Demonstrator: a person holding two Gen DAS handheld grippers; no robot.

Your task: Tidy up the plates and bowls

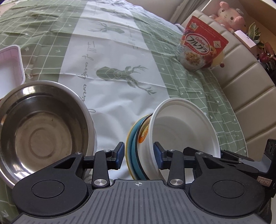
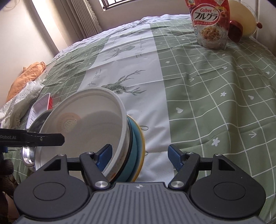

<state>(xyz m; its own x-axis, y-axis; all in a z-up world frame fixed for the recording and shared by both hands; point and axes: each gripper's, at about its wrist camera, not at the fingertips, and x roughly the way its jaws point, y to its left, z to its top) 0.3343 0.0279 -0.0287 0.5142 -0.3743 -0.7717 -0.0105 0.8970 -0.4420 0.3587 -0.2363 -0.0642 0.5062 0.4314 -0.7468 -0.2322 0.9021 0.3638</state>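
A stack of dishes stands tilted on its edge on the green checked cloth (image 1: 198,89): a white paper bowl (image 1: 182,131) (image 2: 89,124), a blue bowl (image 1: 134,160) (image 2: 134,155) and a yellow plate (image 1: 128,151) (image 2: 142,143). My left gripper (image 1: 139,155) straddles the stack. One pad is just outside the yellow plate, the other inside the white bowl's rim, and I see no firm squeeze. My right gripper (image 2: 139,156) is open. Its left pad (image 2: 104,155) sits inside the white bowl and its right pad (image 2: 174,159) is well clear of the plate. A steel bowl (image 1: 43,131) stands upright at the left.
A red cereal bag (image 1: 200,46) (image 2: 209,25) stands at the far right of the cloth, with a cream padded backrest (image 1: 241,77) and a pink plush toy (image 1: 229,15) behind it. A pink-and-white tray (image 1: 10,69) lies beyond the steel bowl. An orange cloth (image 2: 25,77) lies off the far left edge.
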